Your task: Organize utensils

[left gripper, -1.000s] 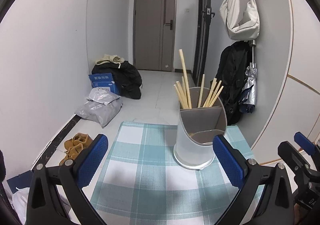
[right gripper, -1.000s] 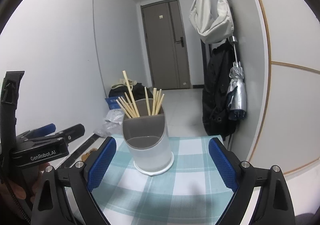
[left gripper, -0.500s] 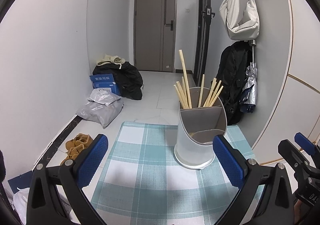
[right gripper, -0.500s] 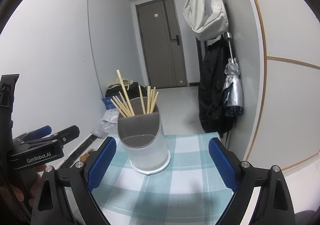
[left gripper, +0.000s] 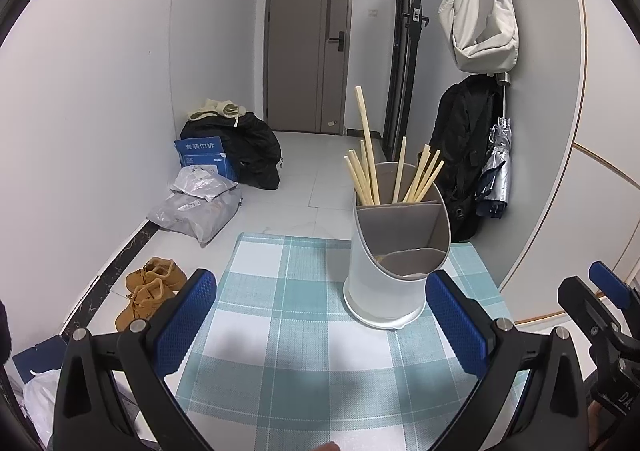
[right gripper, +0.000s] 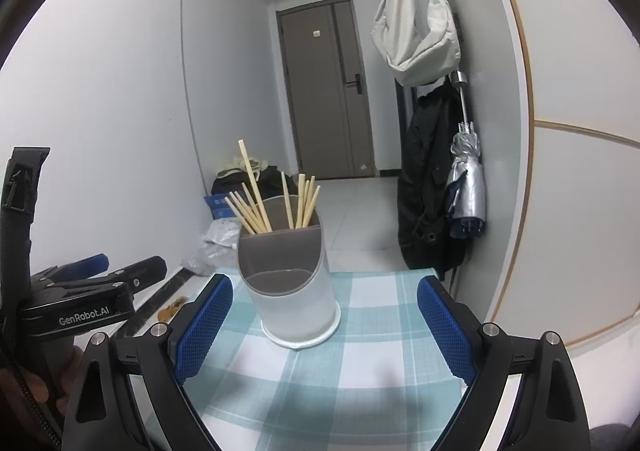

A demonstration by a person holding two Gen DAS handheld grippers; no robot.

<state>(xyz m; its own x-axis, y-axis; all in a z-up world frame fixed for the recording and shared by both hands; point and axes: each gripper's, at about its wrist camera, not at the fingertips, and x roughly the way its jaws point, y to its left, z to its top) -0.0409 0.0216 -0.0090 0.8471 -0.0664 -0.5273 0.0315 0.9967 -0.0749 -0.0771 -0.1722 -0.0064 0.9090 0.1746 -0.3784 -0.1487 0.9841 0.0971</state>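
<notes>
The left gripper (left gripper: 320, 321) has its blue-padded fingers (left gripper: 184, 321) spread wide apart with nothing between them, hovering low over the near part of the table (left gripper: 280, 391), which is covered by a teal-and-white checked cloth (left gripper: 288, 291). The right gripper (right gripper: 325, 325) is likewise spread wide and empty, its blue fingers (right gripper: 446, 331) framing the utensil holder (right gripper: 290, 291) from the near side without touching it. That holder, a translucent white cylinder with a grey divided insert, stands upright on the cloth toward the far right part of the table; from the left wrist view it sits just ahead of the right-hand finger pad (left gripper: 456, 325). A bundle of wooden chopsticks (left gripper: 372, 167) stands in its rear compartment, fanned outward, one stick reaching well above the rest; the front compartment looks empty as far as can be seen. Beyond the table, on the floor by the left wall, lie a pair of tan shoes (left gripper: 150, 291), grey plastic parcels (left gripper: 200, 207), a blue box (left gripper: 204, 155) and a black bag (left gripper: 248, 147). On the right wall hang a pale shoulder bag (left gripper: 480, 23), a black coat (left gripper: 460, 155) and a folded silver umbrella (left gripper: 498, 167). A closed grey door (left gripper: 308, 43) ends the hallway.
</notes>
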